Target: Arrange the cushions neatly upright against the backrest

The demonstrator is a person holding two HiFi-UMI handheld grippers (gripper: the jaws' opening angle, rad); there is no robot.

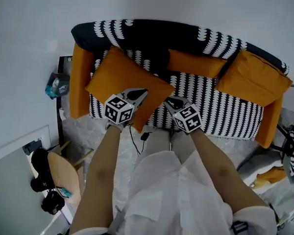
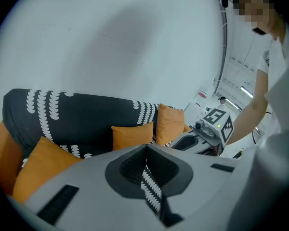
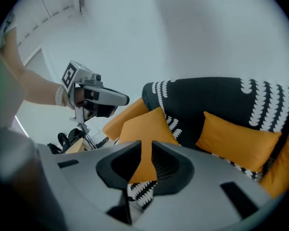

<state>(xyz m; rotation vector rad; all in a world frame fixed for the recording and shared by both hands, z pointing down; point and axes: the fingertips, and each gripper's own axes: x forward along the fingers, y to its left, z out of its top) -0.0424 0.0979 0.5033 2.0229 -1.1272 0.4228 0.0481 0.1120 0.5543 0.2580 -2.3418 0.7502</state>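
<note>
Left cushion (image 1: 122, 80): lies skewed, diamond-wise, on the left end of the seat (image 1: 225, 106). Its top corner is at the backrest (image 1: 157, 35) and its bottom corner is past the seat's front edge. It is not upright.

Middle cushion (image 1: 193, 62): small, stands against the backrest.

Right cushion (image 1: 252, 77): leans tilted in the sofa's right corner.

Left gripper (image 1: 141, 94): sits over the left cushion in the head view. Its jaws are clenched together with nothing gripped. Only a sliver of striped seat shows past them in its own view, with the left cushion off to the lower left.

Right gripper (image 1: 173, 102): sits just beside the left cushion's right corner. Its jaws are a narrow way apart, released. Orange of the left cushion and striped seat below it show through the gap, and the pads do not appear to press on anything.

Both grippers angle down toward the sofa, side by side and not touching.
</note>
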